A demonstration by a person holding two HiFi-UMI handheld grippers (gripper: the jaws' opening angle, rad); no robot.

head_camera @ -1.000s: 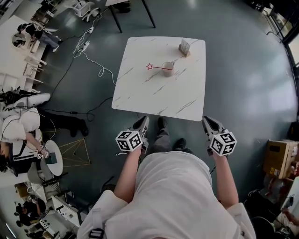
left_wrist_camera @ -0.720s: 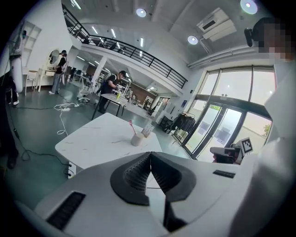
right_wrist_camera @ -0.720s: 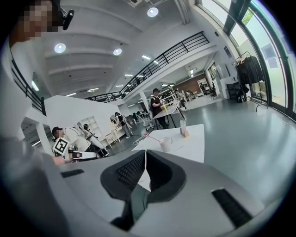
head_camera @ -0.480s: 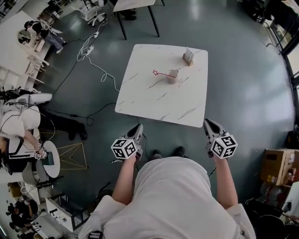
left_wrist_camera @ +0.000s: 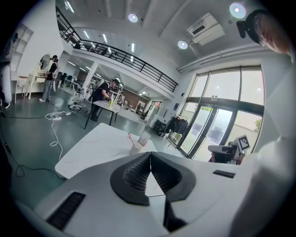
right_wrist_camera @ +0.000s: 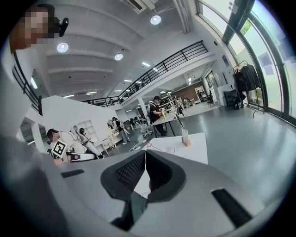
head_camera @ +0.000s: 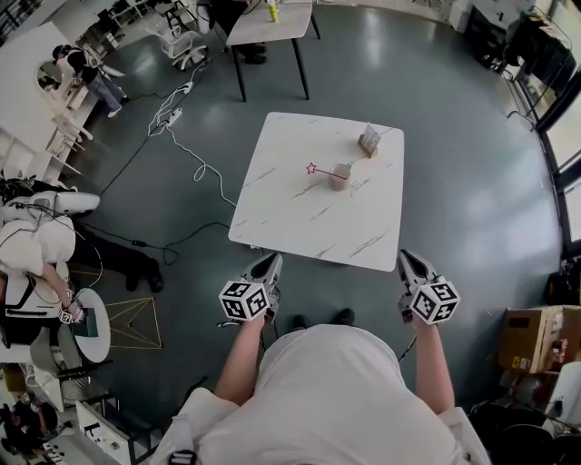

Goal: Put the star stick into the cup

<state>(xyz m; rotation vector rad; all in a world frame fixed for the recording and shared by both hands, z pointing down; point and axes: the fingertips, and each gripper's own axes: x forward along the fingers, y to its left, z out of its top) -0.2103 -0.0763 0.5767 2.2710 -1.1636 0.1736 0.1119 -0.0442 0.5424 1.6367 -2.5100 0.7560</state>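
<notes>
A white marble table (head_camera: 290, 213) carries a small beige cup (head_camera: 339, 176). The star stick (head_camera: 320, 170), thin with a red star at its tip, leans out of the cup to the left. Both show small in the left gripper view, cup (left_wrist_camera: 135, 148) and star stick (left_wrist_camera: 129, 137), and again in the right gripper view, cup (right_wrist_camera: 167, 149). My left gripper (head_camera: 270, 265) and right gripper (head_camera: 405, 260) hover at the table's near edge, well short of the cup. Each is shut and empty, left gripper (left_wrist_camera: 149, 154), right gripper (right_wrist_camera: 145, 152).
A card holder (head_camera: 369, 140) stands behind the cup at the table's far right. A white cable (head_camera: 195, 154) trails over the floor at the left. Another table (head_camera: 268, 23) stands further back. People sit at the left (head_camera: 36, 245); a cardboard box (head_camera: 526, 338) is at the right.
The head view has drawn back: the table now looks smaller and lower in the picture. Both grippers have lifted a little and stay shut. The stick and cup have not moved.
</notes>
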